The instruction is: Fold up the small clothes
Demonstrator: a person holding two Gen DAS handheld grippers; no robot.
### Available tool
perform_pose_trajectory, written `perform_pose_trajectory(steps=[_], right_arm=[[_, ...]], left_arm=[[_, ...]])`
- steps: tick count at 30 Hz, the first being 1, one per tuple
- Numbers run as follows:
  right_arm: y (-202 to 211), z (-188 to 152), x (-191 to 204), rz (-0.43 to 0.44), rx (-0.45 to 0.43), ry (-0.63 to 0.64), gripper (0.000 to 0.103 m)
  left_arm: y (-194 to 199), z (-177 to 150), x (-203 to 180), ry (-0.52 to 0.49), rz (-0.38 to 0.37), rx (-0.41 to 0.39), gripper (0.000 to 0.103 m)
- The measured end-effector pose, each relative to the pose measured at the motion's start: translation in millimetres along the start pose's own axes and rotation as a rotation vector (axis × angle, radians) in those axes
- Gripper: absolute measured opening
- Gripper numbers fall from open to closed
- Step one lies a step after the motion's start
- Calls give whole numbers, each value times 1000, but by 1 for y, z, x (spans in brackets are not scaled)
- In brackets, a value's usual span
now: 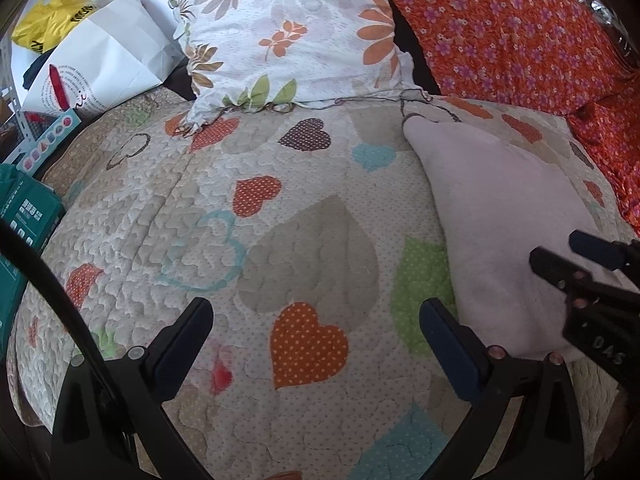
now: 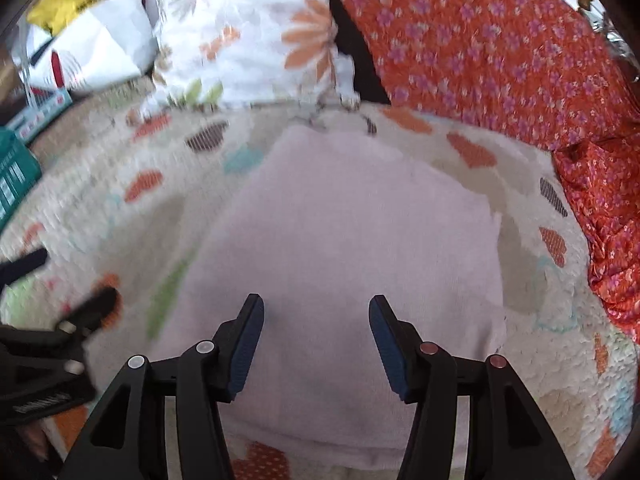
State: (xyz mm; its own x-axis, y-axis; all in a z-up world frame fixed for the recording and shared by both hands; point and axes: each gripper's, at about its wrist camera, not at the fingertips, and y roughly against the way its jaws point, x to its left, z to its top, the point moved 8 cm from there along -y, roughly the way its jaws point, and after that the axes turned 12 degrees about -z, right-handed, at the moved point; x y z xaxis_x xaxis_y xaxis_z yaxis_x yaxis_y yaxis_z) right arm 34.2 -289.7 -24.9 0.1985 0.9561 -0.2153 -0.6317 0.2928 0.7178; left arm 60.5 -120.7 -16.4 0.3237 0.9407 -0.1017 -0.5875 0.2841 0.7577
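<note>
A pale pink folded garment (image 2: 344,232) lies flat on the heart-patterned quilt (image 1: 280,208). In the left wrist view the garment (image 1: 500,216) sits at the right. My right gripper (image 2: 316,312) hovers over the garment's near half, open, with nothing between its pads. The right gripper (image 1: 560,256) also shows at the right edge of the left wrist view, above the cloth. My left gripper (image 1: 316,316) stands wide open over bare quilt, just left of the garment, with its right fingertip (image 1: 436,320) beside the cloth's edge. It shows as a blurred shape (image 2: 68,292) in the right wrist view.
A white floral pillow (image 1: 296,32) and an orange flowered cloth (image 1: 520,32) lie along the back of the quilt. A white paper bag (image 1: 100,64), a yellow bag (image 1: 52,20) and a teal box (image 1: 24,216) crowd the left side.
</note>
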Motion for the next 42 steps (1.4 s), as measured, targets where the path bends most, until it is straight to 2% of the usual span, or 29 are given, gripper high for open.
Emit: perform_pose_trajectory(steps=[1, 4, 10, 15, 21, 27, 42], right_arm=[[-3, -2, 3, 1, 12, 17, 65], [-19, -17, 13, 3, 95, 79, 66], [1, -20, -12, -26, 63, 49, 66], [6, -38, -45, -63, 102, 6, 66], [12, -55, -67, -138, 102, 31, 66], [19, -59, -72, -163, 113, 33, 67], [15, -60, -65, -190, 125, 77, 69]], left_arm=[[0, 0, 1, 4, 7, -3, 102], [2, 1, 2, 12, 18, -16, 102], [7, 5, -2, 13, 3, -38, 102], [5, 3, -11, -10, -16, -29, 102], [3, -3, -25, -58, -28, -20, 102], [-5, -14, -34, -58, -81, 18, 102], [-15, -22, -26, -4, -84, 58, 102]])
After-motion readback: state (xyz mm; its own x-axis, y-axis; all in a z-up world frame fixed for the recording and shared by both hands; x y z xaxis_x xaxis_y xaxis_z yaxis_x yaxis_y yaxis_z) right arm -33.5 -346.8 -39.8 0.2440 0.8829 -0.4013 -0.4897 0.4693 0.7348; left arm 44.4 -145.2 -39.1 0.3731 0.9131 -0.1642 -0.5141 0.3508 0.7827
